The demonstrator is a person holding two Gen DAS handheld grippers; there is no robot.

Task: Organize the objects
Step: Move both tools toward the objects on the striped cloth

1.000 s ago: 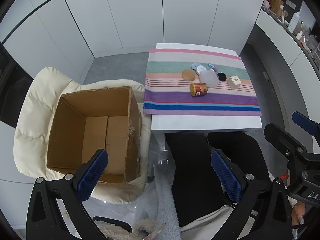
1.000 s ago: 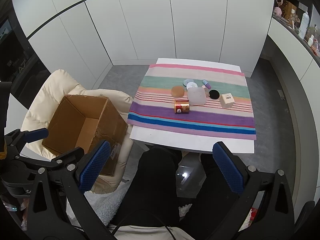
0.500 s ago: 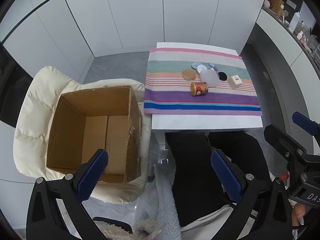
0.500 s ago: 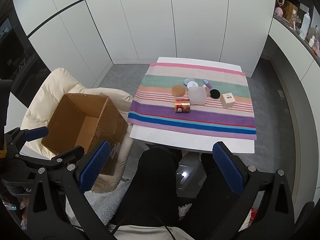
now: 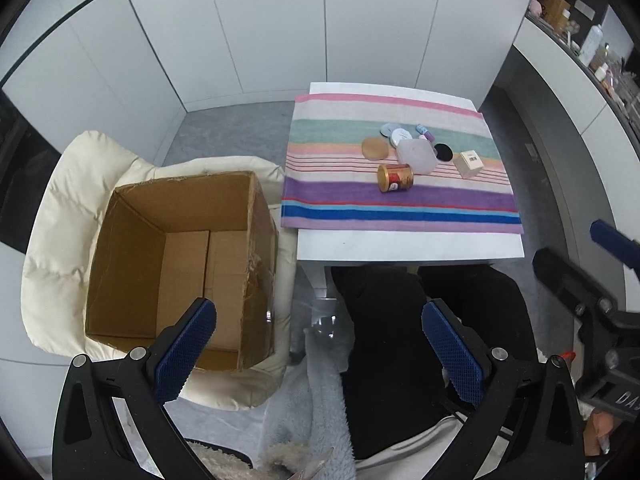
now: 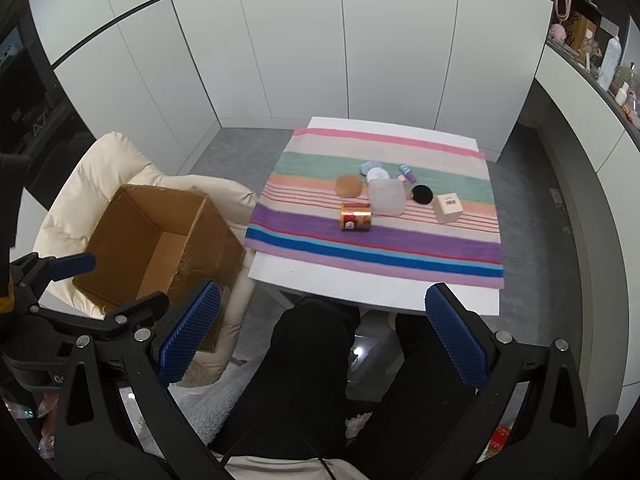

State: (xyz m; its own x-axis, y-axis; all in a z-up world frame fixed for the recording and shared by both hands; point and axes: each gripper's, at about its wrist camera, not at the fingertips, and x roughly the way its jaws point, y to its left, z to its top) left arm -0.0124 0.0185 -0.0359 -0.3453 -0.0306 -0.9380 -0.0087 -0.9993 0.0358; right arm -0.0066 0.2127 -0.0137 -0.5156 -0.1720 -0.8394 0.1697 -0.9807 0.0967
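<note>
Both grippers are hanging back over the person's lap, the left gripper (image 5: pixel 318 334) and the right gripper (image 6: pixel 322 326), fingers spread wide and holding nothing. Small things are sitting bunched in the middle of the striped cloth (image 6: pixel 384 240) on the table (image 6: pixel 360 288): a gold can (image 6: pixel 355 217) lying on its side, a clear tub (image 6: pixel 386 197) and a little white box (image 6: pixel 449 208). I think the can is the easy first pick, squeezed across its round sides. An open cardboard box (image 5: pixel 180 264) is waiting on the cream chair (image 5: pixel 60 216), just beside the table's left edge, with clear air between.
</note>
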